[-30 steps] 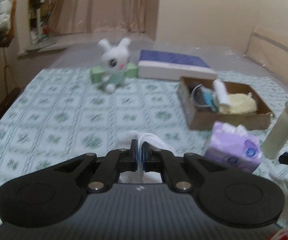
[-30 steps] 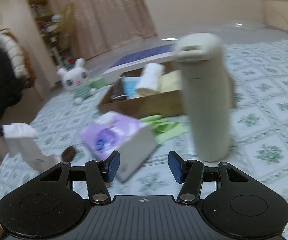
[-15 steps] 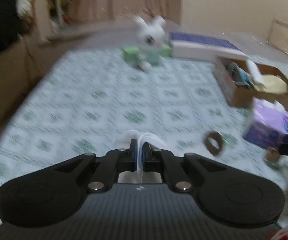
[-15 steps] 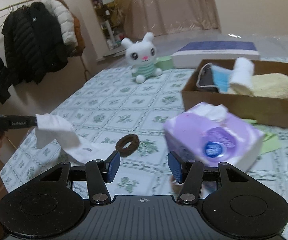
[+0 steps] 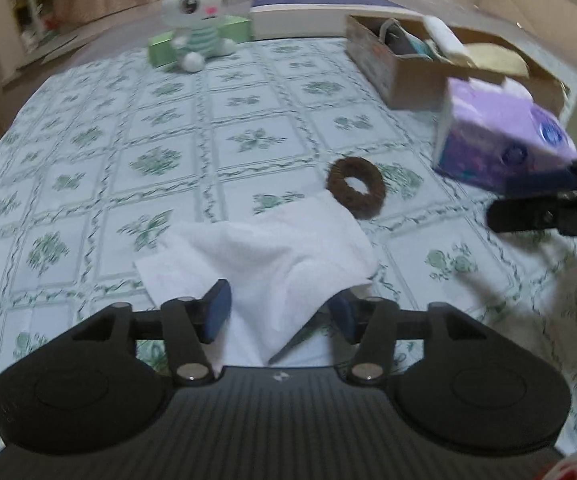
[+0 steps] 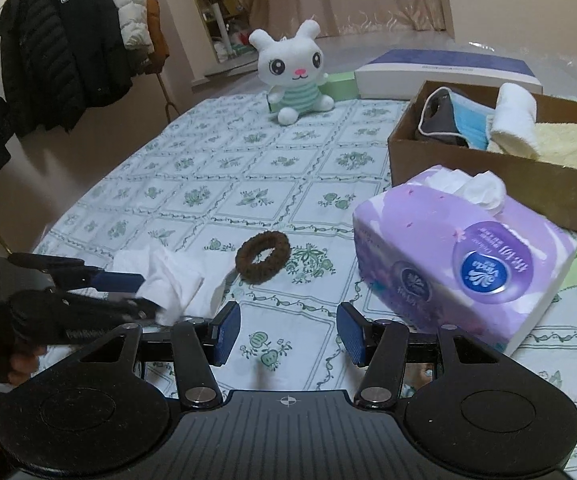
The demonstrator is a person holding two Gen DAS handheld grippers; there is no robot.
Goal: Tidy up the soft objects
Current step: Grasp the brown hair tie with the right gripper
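A white tissue [image 5: 272, 256] lies crumpled on the patterned bedspread between the open fingers of my left gripper [image 5: 278, 312]; it also shows in the right wrist view [image 6: 172, 280]. A brown hair scrunchie [image 5: 355, 186] [image 6: 263, 256] lies just beyond it. My right gripper [image 6: 288, 334] is open and empty, low over the bed, left of the purple tissue pack [image 6: 460, 272] [image 5: 500, 140]. The left gripper [image 6: 136, 294] shows at the left of the right wrist view.
A cardboard box [image 6: 488, 176] [image 5: 408, 76] holds masks, a rolled white towel and a yellow cloth. A white bunny plush [image 6: 296, 68] [image 5: 194, 20] sits by a green box. A flat blue-white box [image 6: 444, 72] lies behind. Coats [image 6: 60, 44] hang left.
My left gripper lowered to the bed and opened, letting go of the white tissue. My right gripper swung left from the bottle and tissue pack toward the scrunchie.
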